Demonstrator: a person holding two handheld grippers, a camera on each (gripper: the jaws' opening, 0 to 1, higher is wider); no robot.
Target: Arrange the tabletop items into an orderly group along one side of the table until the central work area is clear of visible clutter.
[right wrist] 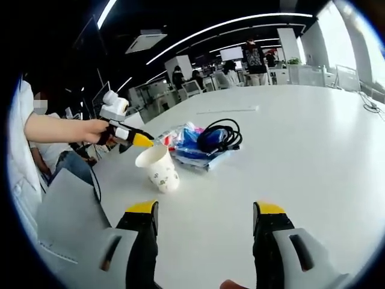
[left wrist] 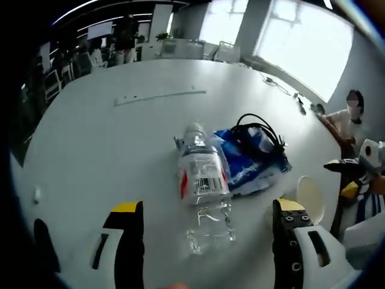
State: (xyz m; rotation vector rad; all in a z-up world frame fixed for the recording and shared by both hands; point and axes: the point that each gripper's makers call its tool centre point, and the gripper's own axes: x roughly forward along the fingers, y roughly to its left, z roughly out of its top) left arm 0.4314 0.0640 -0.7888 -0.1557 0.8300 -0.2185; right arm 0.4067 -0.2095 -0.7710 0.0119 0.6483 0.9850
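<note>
Left claw (left wrist: 207,224) astride lengthwise bottle (left wrist: 203,180)

A clear plastic bottle (left wrist: 203,180) lies between the wide-apart jaws of the left gripper (left wrist: 207,217), touching a blue packet (left wrist: 252,165) topped by a coiled black cable (left wrist: 260,133).

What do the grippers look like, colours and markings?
Both match. The left gripper and right gripper each have two black jaws capped with yellow tips, set in pale grey-white housings with dark slots. The left gripper's right-hand jaw has a row of small holes down its edge. No cables visible on either.
</note>
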